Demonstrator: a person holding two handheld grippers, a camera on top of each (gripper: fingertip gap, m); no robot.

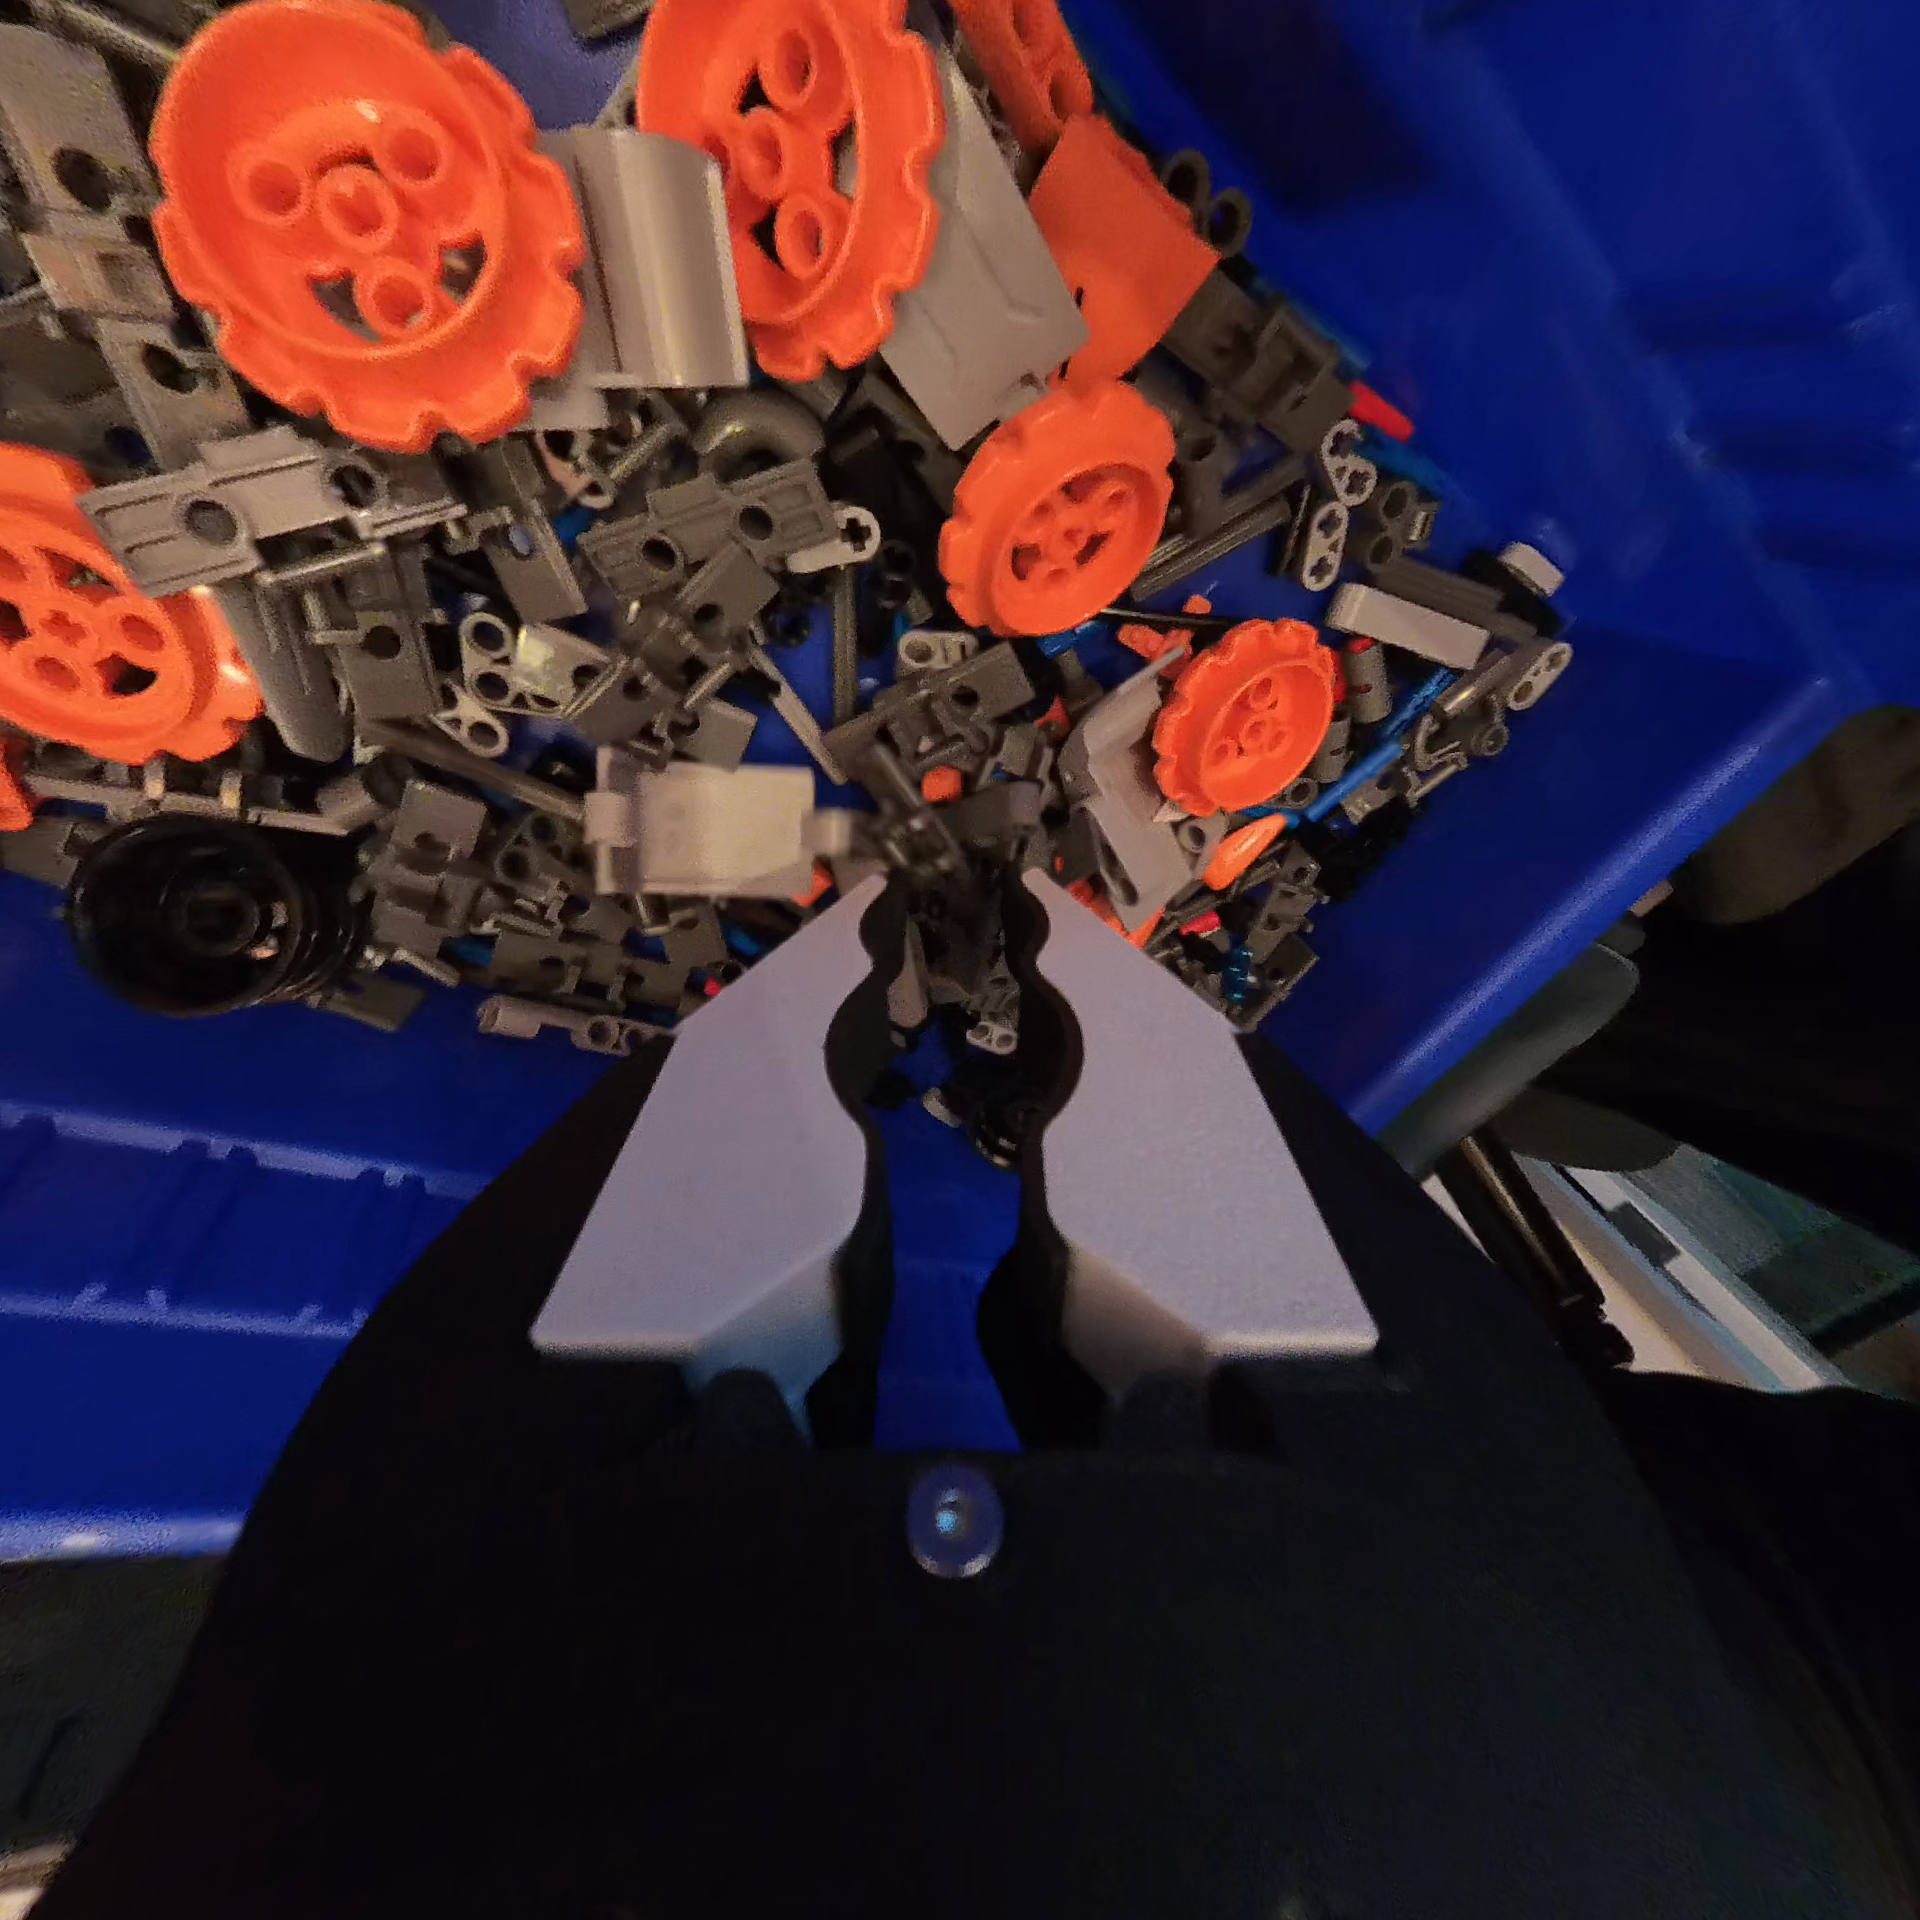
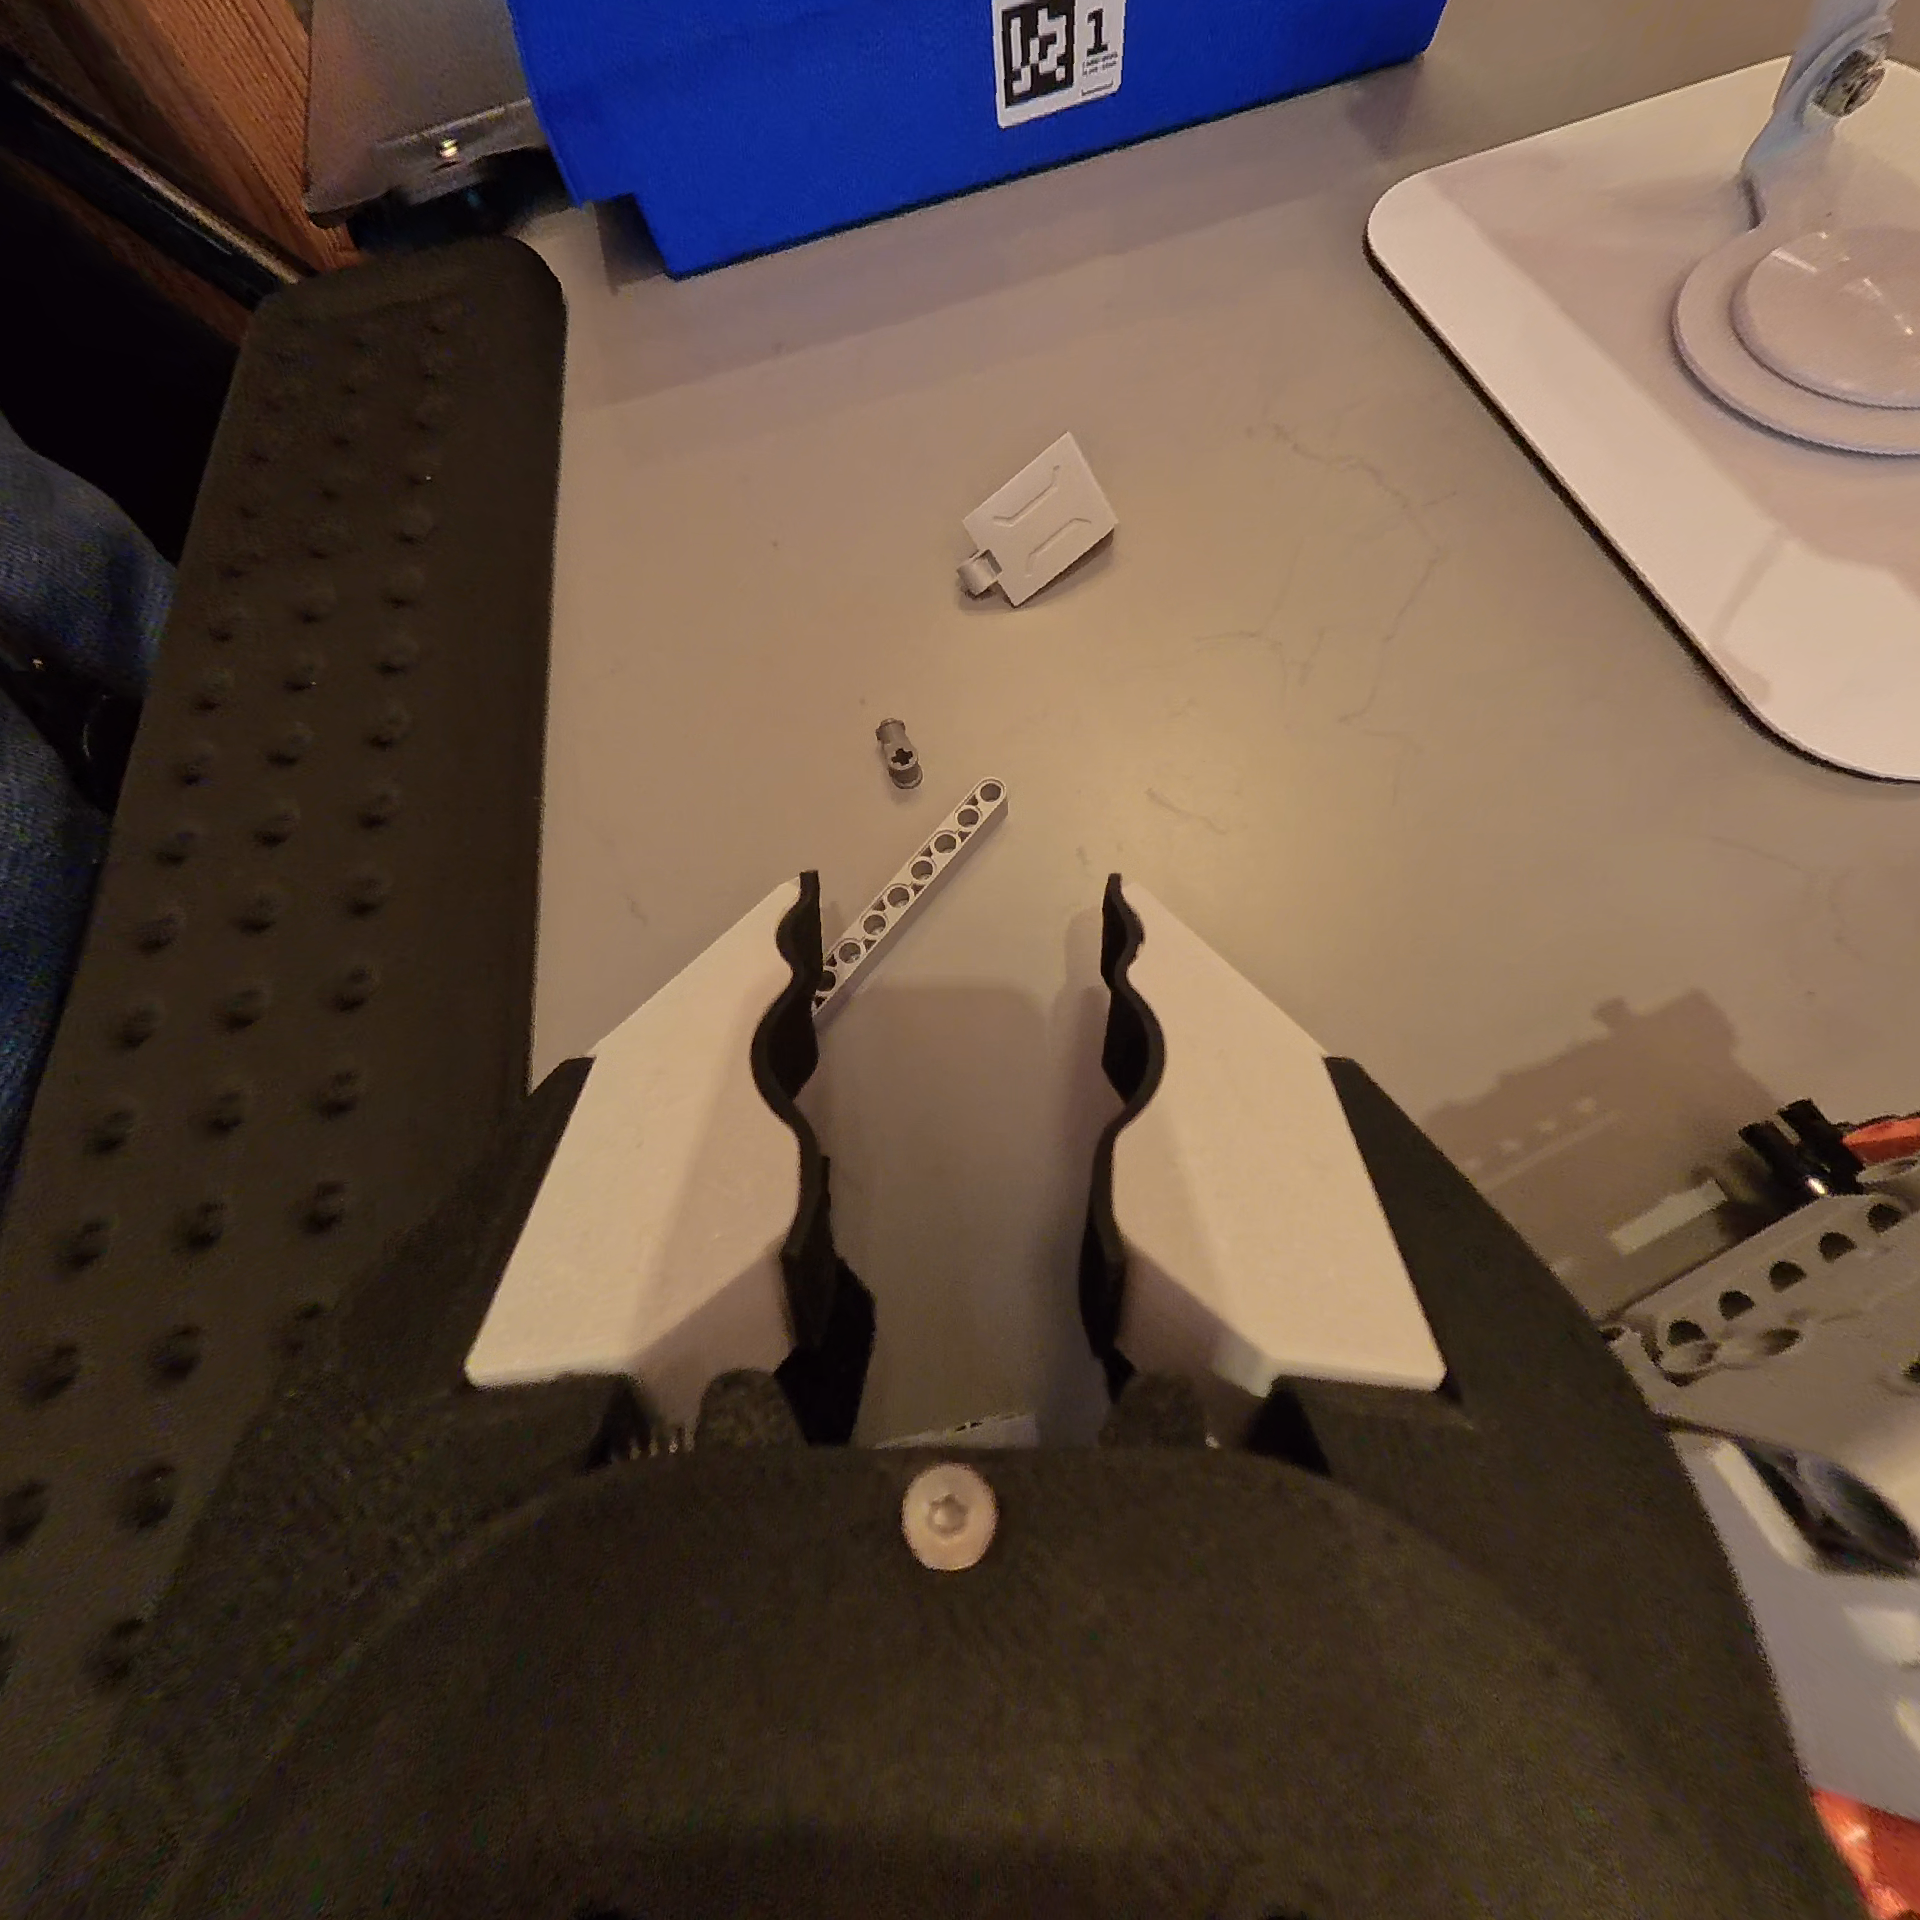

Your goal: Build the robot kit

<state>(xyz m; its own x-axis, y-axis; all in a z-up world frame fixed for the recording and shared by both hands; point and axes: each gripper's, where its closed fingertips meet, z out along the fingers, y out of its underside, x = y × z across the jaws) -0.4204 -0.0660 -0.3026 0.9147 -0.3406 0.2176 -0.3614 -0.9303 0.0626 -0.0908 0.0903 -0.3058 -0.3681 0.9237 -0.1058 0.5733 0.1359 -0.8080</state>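
My left gripper [image 1: 951,883] has its tips down in a pile of building parts in a blue bin [image 1: 1558,312]. Its jaws stand a narrow gap apart, closed on a small grey part [image 1: 906,982] of the pile. Orange toothed wheels [image 1: 364,218], grey panels [image 1: 717,821] and a black tyre [image 1: 197,914] lie around it. My right gripper [image 2: 961,883] is open and empty, low over a grey table [image 2: 1299,779]. A thin light grey beam with holes [image 2: 925,883] lies just ahead of it, one end beside the left fingertip [image 2: 795,914]. A small grey pin connector [image 2: 902,755] and a grey panel [image 2: 1039,520] lie farther ahead.
A black studded plate [image 2: 312,727] runs along the left of the table. The blue bin [image 2: 831,125] with a marker tag stands at the back. A white stand base [image 2: 1610,436] is at the right. A partly built grey assembly [image 2: 1787,1299] sits near right. Denim cloth [image 2: 62,644] shows far left. The grippers' ends are close to 35 cm from one another. My right gripper's tips are some 5 cm from the small grey pin connector [image 2: 902,755].
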